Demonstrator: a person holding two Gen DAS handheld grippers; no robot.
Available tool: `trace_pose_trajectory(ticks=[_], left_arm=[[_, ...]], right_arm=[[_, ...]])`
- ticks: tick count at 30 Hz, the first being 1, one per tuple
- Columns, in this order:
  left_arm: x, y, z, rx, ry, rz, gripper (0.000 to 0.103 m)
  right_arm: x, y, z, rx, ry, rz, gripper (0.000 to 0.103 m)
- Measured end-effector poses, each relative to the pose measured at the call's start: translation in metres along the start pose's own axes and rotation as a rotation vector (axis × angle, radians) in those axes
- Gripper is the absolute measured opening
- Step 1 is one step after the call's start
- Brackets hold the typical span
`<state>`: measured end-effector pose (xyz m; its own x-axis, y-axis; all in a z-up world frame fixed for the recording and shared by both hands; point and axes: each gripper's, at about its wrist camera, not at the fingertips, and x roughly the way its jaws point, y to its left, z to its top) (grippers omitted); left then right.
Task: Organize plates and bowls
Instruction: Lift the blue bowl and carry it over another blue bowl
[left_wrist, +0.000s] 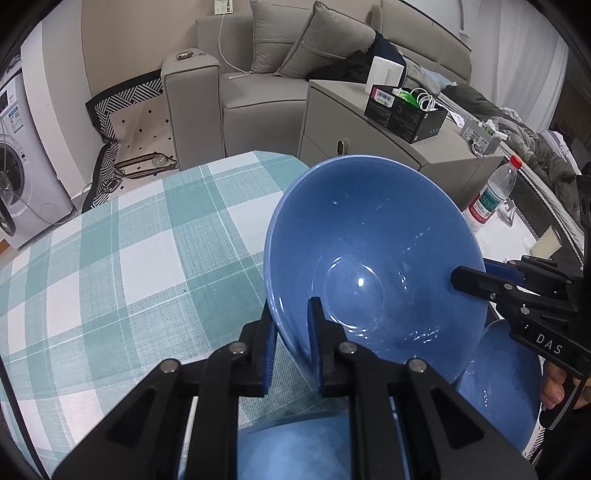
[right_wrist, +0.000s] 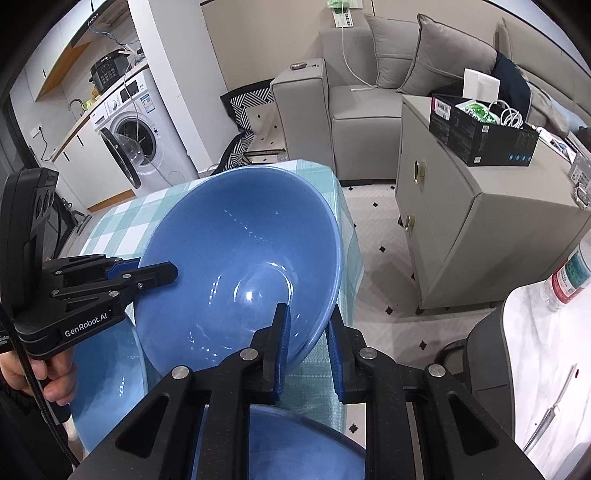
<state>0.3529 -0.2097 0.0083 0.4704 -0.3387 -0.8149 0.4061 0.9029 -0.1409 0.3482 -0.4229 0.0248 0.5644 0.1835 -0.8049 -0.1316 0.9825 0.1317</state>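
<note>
A large blue bowl (left_wrist: 373, 266) is held tilted above the checked tablecloth (left_wrist: 129, 266). My left gripper (left_wrist: 291, 325) is shut on its left rim. My right gripper (right_wrist: 308, 325) is shut on the opposite rim of the same bowl (right_wrist: 240, 266). Each gripper shows in the other's view: the right gripper (left_wrist: 476, 277) at the right, the left gripper (right_wrist: 147, 275) at the left. Another blue dish (left_wrist: 502, 380) lies under the bowl at the right. A further blue dish (left_wrist: 295, 450) lies below my left gripper. Blue dishes also show in the right wrist view (right_wrist: 110, 376), one under my right gripper (right_wrist: 303, 443).
A grey cabinet (left_wrist: 376, 147) with a black box (left_wrist: 402, 110) stands beyond the table. A water bottle (left_wrist: 493, 192) stands on a white surface at the right. A grey sofa (left_wrist: 266, 74) is behind. A washing machine (right_wrist: 136, 125) is at the left.
</note>
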Motion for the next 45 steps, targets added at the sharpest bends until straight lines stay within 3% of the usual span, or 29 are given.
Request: trace_pose_trajectory(ticks=[23,45], left_arm=[[-0.064,-0.015,-0.003,0.023,-0.125,-0.01,0.014],[-0.13,-0.023,-0.037,0.037,-0.218,0.024,0.014]], right_arm=[[-0.069,0.019,-0.006,-0.014,-0.121,-0.009,0.02],[-0.134,0.055,-0.033,-0.051,-0.211,0.006,0.02]])
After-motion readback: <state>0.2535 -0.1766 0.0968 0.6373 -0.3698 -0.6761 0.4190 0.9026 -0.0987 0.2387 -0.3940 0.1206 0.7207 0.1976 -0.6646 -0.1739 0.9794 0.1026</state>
